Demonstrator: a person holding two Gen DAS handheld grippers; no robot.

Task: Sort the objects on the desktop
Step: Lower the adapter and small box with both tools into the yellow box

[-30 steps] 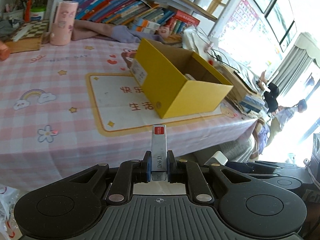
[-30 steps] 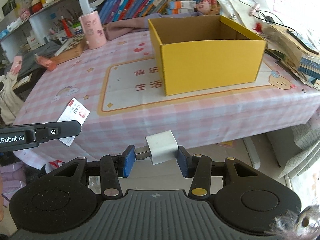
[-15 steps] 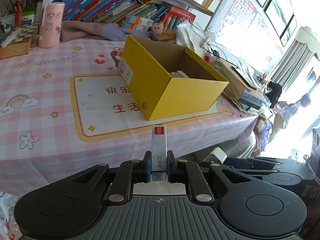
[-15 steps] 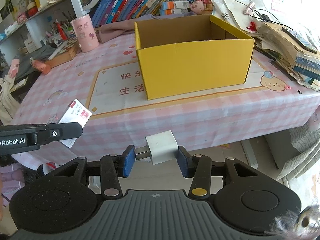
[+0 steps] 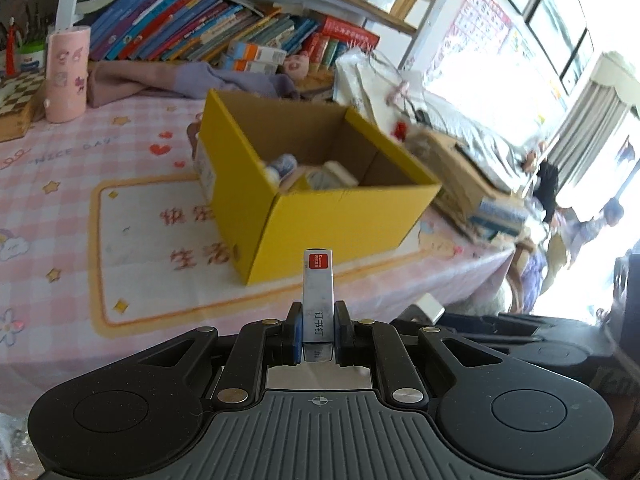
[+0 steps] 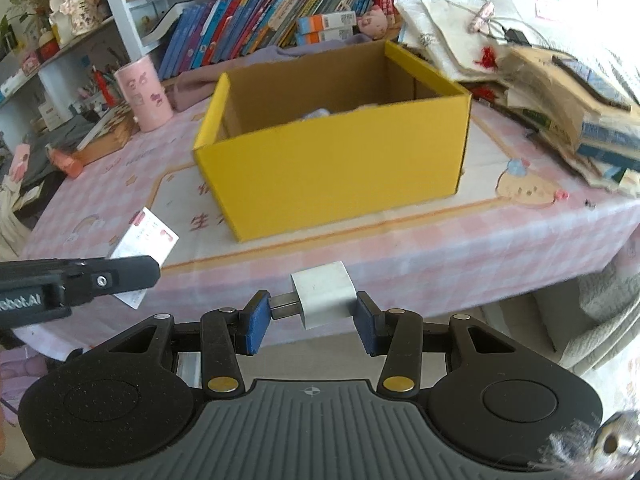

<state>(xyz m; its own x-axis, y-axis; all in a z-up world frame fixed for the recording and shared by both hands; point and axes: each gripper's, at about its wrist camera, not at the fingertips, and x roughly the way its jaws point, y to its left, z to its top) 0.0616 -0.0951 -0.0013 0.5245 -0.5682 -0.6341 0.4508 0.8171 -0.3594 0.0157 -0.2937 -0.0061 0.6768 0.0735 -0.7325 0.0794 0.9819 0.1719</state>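
Observation:
A yellow cardboard box stands open on the pink checked tablecloth, with several small items lying inside. My left gripper is shut on a thin white staple box with a red label, held upright in front of the box's near corner. The same staple box and the left gripper's finger show at the left of the right wrist view. My right gripper is shut on a white charger plug, its metal prongs against the left pad, just off the table's front edge.
A pink cylinder holder stands at the back left beside a chessboard. A purple cloth and a row of books lie behind the box. Stacked papers and books crowd the right edge.
Both grippers have moved closer to the yellow box with their loads still held; the box looms larger and its contents now show in the left wrist view.

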